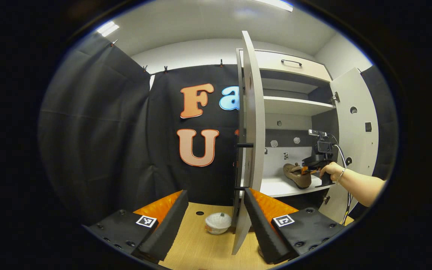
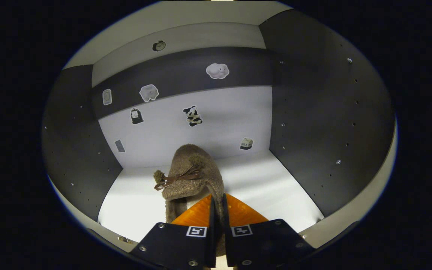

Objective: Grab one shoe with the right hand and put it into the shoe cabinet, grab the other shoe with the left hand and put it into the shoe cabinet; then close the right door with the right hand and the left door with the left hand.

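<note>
A brown fuzzy shoe (image 2: 191,172) with a small bow sits on the white lower shelf (image 2: 276,187) inside the shoe cabinet, toe toward the back wall. My right gripper (image 2: 218,198) is shut on the rim of its heel. In the left gripper view the same shoe (image 1: 297,175) lies on the lower shelf (image 1: 276,186), with the right gripper (image 1: 315,165) held against it by a hand (image 1: 330,170). My left gripper (image 1: 215,193) stands open over the wooden table, holding nothing, in front of the edge of the left door (image 1: 251,123). Both doors are swung open.
The right door (image 1: 354,123) stands open beside the reaching arm. A small white bowl-like object (image 1: 218,223) rests on the wooden table (image 1: 201,247) by the left door's foot. An upper shelf (image 1: 294,105) and a drawer (image 1: 291,65) sit above. Stickers dot the cabinet's back wall (image 2: 186,127).
</note>
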A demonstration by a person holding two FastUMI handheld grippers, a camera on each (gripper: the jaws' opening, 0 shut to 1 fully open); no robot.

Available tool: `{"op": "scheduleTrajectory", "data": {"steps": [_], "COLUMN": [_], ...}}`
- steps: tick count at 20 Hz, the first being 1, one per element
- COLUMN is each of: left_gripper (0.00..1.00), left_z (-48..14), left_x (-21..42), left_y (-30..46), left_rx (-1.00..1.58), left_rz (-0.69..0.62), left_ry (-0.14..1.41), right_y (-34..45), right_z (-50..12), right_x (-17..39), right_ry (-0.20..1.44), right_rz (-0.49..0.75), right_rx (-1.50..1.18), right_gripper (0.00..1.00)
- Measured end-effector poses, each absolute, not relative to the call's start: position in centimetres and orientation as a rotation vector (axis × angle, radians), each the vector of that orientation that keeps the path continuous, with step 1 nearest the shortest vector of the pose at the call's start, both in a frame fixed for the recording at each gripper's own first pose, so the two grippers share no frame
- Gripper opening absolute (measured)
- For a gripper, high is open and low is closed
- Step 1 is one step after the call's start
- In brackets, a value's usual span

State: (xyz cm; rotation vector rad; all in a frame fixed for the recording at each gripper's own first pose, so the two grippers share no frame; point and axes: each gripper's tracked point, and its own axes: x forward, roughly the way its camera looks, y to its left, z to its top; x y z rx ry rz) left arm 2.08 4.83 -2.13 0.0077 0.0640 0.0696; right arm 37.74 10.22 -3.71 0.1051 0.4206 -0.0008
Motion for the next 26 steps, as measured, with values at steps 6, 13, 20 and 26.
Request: {"op": "scheduleTrajectory", "data": {"steps": [6, 13, 20, 26], "left_gripper": [0.94, 0.97, 0.97, 0.97], "left_z": [-3.1, -8.0, -21.2, -33.7], "left_x": [2.0, 1.3, 0.1, -1.6], "left_y": [2.6, -3.2, -8.4, -12.5], "left_rx": [-0.031, -0.073, -0.086, -0.142], "left_rz": [0.031, -0.09, -0.158, -0.212], "left_ry": [0.084, 0.186, 0.447, 0.707], "right_y": [10.0, 10.3, 8.2, 5.7], "right_z": [0.0, 4.2, 4.0, 2.2], "right_x": [32.8, 22.1, 12.6, 6.8], "right_ry": [0.296, 0.117, 0.038, 0.042], "right_rz": [0.031, 0.121, 0.108, 0.087], "right_rx": [0.06, 0.066, 0.003, 0.019], "right_gripper": [0.35, 0.88, 0.92, 0.92]}}
